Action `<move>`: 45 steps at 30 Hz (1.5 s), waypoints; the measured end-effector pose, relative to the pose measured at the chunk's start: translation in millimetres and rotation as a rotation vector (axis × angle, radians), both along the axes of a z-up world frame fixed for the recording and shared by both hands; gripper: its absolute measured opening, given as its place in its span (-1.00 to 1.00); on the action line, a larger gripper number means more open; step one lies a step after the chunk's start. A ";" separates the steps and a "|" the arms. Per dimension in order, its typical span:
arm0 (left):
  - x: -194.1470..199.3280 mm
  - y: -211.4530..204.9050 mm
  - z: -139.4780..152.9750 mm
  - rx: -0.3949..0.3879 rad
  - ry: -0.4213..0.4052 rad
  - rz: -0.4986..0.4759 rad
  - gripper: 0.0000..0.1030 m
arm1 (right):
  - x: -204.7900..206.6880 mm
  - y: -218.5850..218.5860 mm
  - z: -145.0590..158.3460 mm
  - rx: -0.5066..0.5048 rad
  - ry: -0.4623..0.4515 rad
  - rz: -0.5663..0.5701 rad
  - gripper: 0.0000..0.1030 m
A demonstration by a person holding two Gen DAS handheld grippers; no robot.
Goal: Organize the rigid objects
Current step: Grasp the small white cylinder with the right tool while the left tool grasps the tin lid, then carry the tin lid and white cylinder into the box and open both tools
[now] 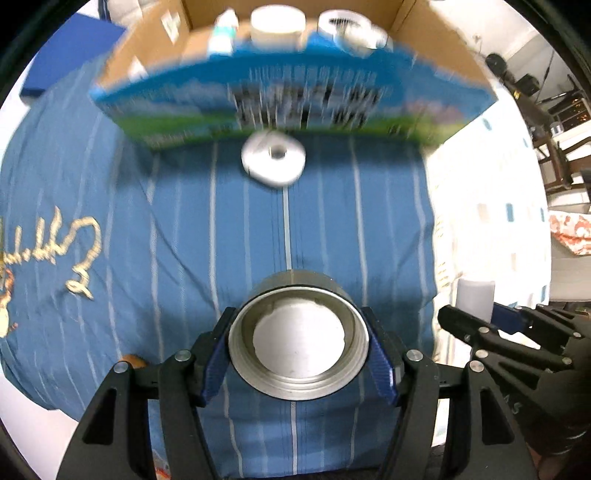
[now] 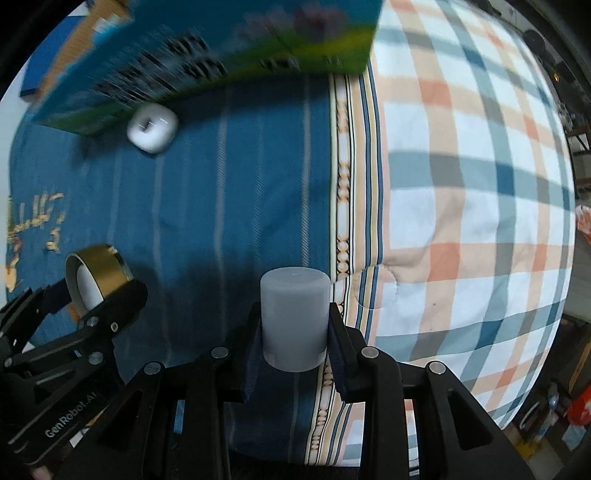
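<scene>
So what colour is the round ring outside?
Gold ring, white inside; the right wrist view shows it best.

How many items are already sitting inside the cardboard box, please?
3 visible, lined up behind the cardboard box's front wall: a small bottle at left, a white jar in the middle, a white ribbed-top container at right. More may be hidden.

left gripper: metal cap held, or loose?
Held. The left gripper has both blue pads against the metal cap sides, its open mouth facing the camera.
</scene>
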State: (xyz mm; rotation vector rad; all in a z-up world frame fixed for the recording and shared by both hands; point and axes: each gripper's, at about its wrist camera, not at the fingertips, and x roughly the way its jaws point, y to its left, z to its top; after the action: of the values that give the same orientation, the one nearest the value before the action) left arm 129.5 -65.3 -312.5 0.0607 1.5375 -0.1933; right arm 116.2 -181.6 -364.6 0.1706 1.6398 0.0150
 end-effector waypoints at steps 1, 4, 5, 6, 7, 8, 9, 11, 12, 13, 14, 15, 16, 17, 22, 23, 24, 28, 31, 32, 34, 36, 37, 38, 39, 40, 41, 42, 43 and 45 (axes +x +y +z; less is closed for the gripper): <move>0.8 1.2 9.7 -0.005 -0.021 0.000 0.21 | 4.4 -3.3 9.6 0.001 -0.014 0.004 -0.34; 5.2 4.0 44.4 -0.030 -0.084 0.005 0.21 | 8.6 -2.2 37.1 0.011 -0.063 0.013 -0.34; 10.4 4.0 51.4 -0.034 -0.096 0.006 0.21 | 15.7 -8.2 43.3 0.014 -0.078 0.014 -0.34; 13.2 4.1 62.1 -0.038 -0.115 0.007 0.21 | 22.0 -13.5 48.7 0.014 -0.096 0.018 -0.34; 15.3 4.1 71.2 -0.037 -0.142 0.005 0.21 | 31.7 -6.5 57.8 0.013 -0.110 0.020 -0.34; 19.1 1.6 76.7 -0.033 -0.162 0.006 0.21 | 32.9 -6.8 67.3 0.016 -0.127 0.019 -0.34; 21.3 2.8 87.8 -0.027 -0.190 0.006 0.21 | 35.5 -5.9 77.0 0.016 -0.145 0.020 -0.34; 24.5 2.9 98.3 -0.022 -0.230 0.007 0.21 | 32.3 -17.8 90.7 0.017 -0.173 0.012 -0.34; 27.8 3.9 104.0 -0.027 -0.246 0.011 0.21 | 34.9 -17.2 95.9 0.015 -0.187 0.012 -0.34; 30.9 5.4 110.4 -0.034 -0.257 0.016 0.21 | 37.9 -18.4 101.3 0.015 -0.203 0.010 -0.34; 33.3 6.5 113.7 -0.038 -0.267 0.019 0.21 | 38.4 -19.5 104.7 0.021 -0.213 0.005 -0.34; 36.7 7.7 119.0 -0.046 -0.276 0.022 0.21 | 41.1 -18.7 110.9 0.025 -0.224 0.003 -0.34; 38.7 8.8 120.7 -0.052 -0.282 0.024 0.21 | 44.8 -16.6 113.8 0.027 -0.233 0.001 -0.34; 42.4 10.1 122.3 -0.060 -0.284 0.026 0.21 | 46.2 -16.0 117.7 0.031 -0.242 -0.003 -0.34; 64.7 18.2 129.7 -0.085 -0.290 0.039 0.21 | 64.4 -9.2 128.0 0.057 -0.266 -0.002 -0.34; 70.4 20.5 130.7 -0.089 -0.292 0.043 0.21 | 69.7 -7.9 129.6 0.060 -0.271 -0.001 -0.34; 77.8 23.6 132.2 -0.089 -0.293 0.047 0.21 | 76.3 -6.8 131.2 0.068 -0.275 -0.002 -0.34; 117.1 37.0 128.0 -0.081 -0.285 0.064 0.21 | 109.5 1.6 130.6 0.072 -0.289 0.013 -0.34; 150.3 47.1 110.6 -0.093 -0.231 0.081 0.21 | 138.4 9.5 120.1 0.082 -0.283 0.026 -0.34; 161.6 50.1 102.7 -0.103 -0.206 0.089 0.21 | 146.9 11.3 115.1 0.083 -0.277 0.027 -0.34; 182.0 53.7 85.7 -0.105 -0.159 0.087 0.21 | 167.6 16.0 100.6 0.099 -0.258 0.026 -0.34; 201.0 56.9 66.8 -0.100 -0.113 0.093 0.21 | 186.9 20.0 83.4 0.104 -0.234 0.021 -0.34; 210.9 57.7 55.0 -0.095 -0.088 0.089 0.21 | 197.9 22.9 72.5 0.110 -0.215 0.025 -0.34; 220.2 59.6 44.1 -0.087 -0.067 0.095 0.21 | 208.1 25.2 61.6 0.112 -0.197 0.024 -0.34; 227.8 60.5 34.1 -0.078 -0.046 0.091 0.21 | 217.6 27.2 51.0 0.107 -0.184 0.021 -0.34; 234.0 61.4 25.5 -0.077 -0.024 0.090 0.21 | 224.6 29.4 42.8 0.101 -0.173 0.027 -0.34; 240.9 63.6 14.4 -0.074 0.001 0.100 0.21 | 231.8 31.2 33.6 0.097 -0.160 0.026 -0.34; 243.7 64.4 7.3 -0.074 0.018 0.100 0.21 | 238.8 33.0 24.7 0.094 -0.146 0.023 -0.34; 249.3 65.5 -3.1 -0.080 0.048 0.101 0.21 | 246.0 36.1 14.9 0.097 -0.128 0.029 -0.34; 258.0 66.4 -19.7 -0.071 0.086 0.099 0.21 | 257.5 40.7 -2.9 0.100 -0.094 0.030 -0.34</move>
State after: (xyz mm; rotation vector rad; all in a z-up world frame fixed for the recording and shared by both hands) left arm 387.5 1.2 -332.2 -0.0806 1.6134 -0.1739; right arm 373.7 -140.9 -367.5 0.2186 1.5485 0.1270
